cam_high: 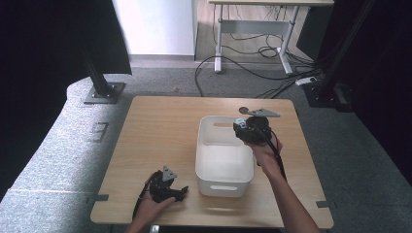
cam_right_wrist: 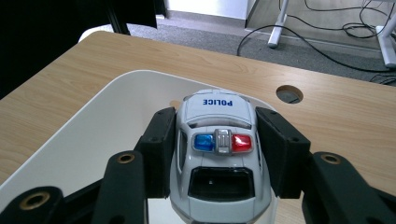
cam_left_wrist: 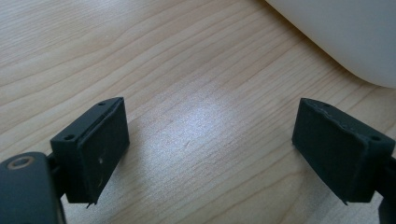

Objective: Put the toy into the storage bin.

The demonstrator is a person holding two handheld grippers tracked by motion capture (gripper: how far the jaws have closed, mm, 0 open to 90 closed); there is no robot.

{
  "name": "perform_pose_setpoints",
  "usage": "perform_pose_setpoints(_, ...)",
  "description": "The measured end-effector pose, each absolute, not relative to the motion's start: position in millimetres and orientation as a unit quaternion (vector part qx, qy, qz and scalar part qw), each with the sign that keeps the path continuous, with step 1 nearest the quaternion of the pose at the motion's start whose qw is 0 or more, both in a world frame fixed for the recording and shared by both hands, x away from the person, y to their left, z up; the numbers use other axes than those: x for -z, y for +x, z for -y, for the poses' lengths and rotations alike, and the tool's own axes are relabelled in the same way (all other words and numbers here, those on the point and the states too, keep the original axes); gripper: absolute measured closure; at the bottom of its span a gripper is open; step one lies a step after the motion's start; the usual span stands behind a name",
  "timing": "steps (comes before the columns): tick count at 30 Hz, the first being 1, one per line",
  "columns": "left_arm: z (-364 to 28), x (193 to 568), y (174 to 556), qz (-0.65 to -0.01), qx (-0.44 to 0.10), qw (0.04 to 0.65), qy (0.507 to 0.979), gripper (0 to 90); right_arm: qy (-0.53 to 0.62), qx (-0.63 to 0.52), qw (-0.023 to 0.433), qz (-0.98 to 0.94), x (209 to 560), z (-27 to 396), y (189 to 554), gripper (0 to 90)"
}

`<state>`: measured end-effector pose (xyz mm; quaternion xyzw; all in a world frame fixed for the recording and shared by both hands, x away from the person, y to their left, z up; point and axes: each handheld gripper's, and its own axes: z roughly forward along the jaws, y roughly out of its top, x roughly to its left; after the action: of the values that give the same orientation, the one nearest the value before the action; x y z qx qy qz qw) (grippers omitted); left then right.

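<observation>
Wooden table (cam_high: 160, 126), white bin (cam_high: 216, 182) at centre. Right gripper (cam_right_wrist: 216, 140) clenched on toy police car (cam_right_wrist: 219, 144), above bin's far right rim. Left gripper (cam_left_wrist: 210, 149) released, parked on table. Risk: early release near rim, car tipping outside bin.

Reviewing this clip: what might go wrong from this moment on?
The right gripper clamps the toy police car only by its smooth sides, above the white bin's far rim; it might slip and land on the table instead. Released from up there, it may bounce or roll. The left gripper rests open, too far away to help.
</observation>
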<state>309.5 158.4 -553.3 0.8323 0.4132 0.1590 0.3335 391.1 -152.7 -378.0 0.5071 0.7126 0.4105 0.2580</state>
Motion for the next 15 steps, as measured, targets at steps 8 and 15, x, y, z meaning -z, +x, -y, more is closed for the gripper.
perform_pose_setpoints(8, -158.4, 553.3, 309.5, -0.413, -0.159, 0.333, 0.832, 11.2, 0.507, -0.41, 0.252, -0.715, 378.9, 144.6, 395.8, 50.2)
perform_pose_setpoints(15, -158.4, 553.3, 309.5, -0.413, -0.159, 0.333, 0.832, 11.2, 0.507, -0.409, 0.25, -0.716, 379.4, 139.9, 399.0, 50.2)
